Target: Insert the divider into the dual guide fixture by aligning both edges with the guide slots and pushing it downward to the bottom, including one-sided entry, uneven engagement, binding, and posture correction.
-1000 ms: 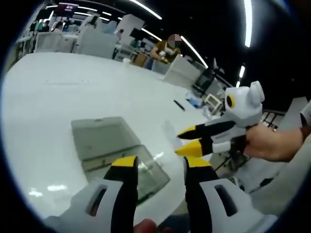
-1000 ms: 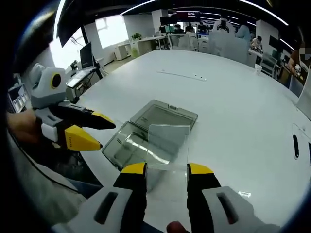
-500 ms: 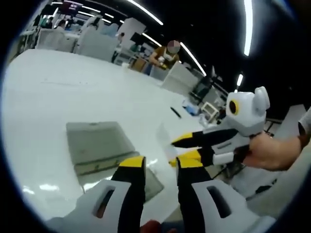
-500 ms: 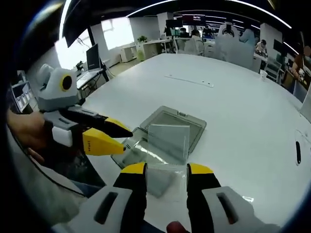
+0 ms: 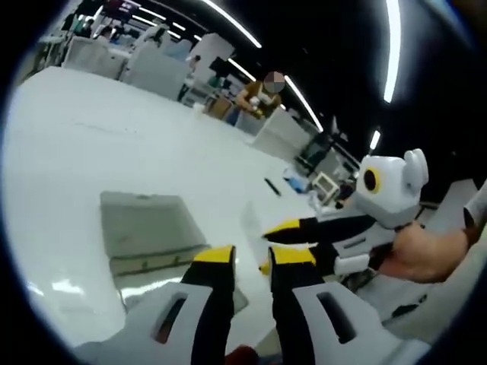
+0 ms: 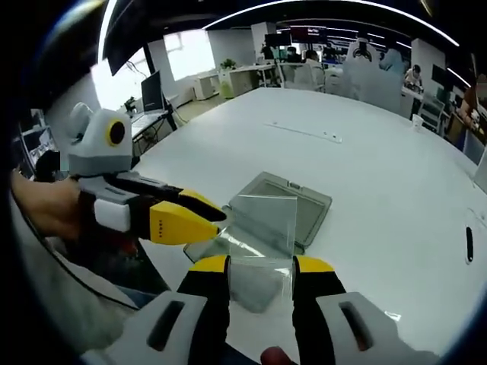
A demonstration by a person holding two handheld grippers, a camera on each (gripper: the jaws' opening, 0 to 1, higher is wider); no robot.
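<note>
Room: office, white table [image 6: 380, 190], desks behind.
Left gripper view: left gripper [image 5: 251, 258] jaws nearly pressed together, holding nothing seen; fixture [image 5: 144, 228] flat on table; right gripper [image 5: 278, 239] just beside.
Right gripper view: right gripper [image 6: 261, 265] pinching clear divider [image 6: 262, 228] upright above fixture; left gripper tips at divider's left edge.
Tip: level divider, seat both edges before pushing.
Pose: hand [image 5: 426, 255] holds right gripper low, angled at table.

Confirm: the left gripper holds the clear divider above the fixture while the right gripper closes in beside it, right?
Sides are swapped. In the right gripper view, the right gripper holds the clear divider above the fixture, while the left gripper closes in beside it.
</note>
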